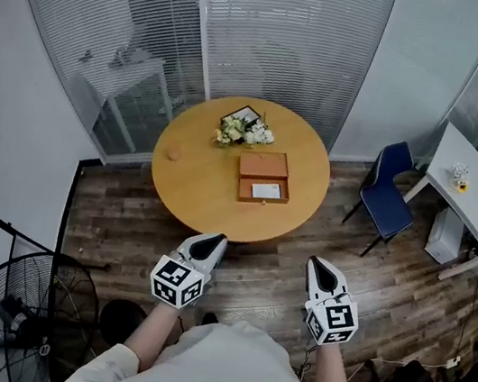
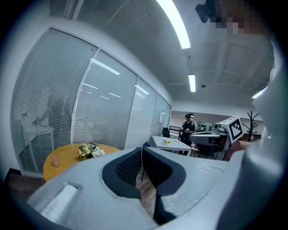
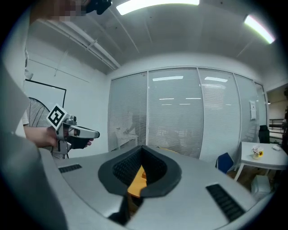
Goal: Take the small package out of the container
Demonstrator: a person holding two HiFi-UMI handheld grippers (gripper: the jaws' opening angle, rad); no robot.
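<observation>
- small package (image 1: pixel 266 190) is laid flat in the open box (image 1: pixel 264 164), long side left-right;
- left gripper (image 1: pixel 214 240) and right gripper (image 1: pixel 317 263) are held well short of it, jaws closed, empty

The round table (image 1: pixel 186 187) has a smooth, pale wood top with a soft sheen. On it, the open box (image 1: pixel 265 164) looks like matt orange-brown wood or card. The flat package (image 1: pixel 266 190) inside it looks like white paper. The floor (image 1: pixel 251 279) is dark wood planks, faintly glossy. The left gripper (image 1: pixel 217 239) and right gripper (image 1: pixel 315 261) are matt grey plastic with black ribbed pads (image 3: pixel 127 167). The fan (image 1: pixel 16 311) has a black wire cage. The chair (image 1: pixel 387 200) looks like blue cloth.
</observation>
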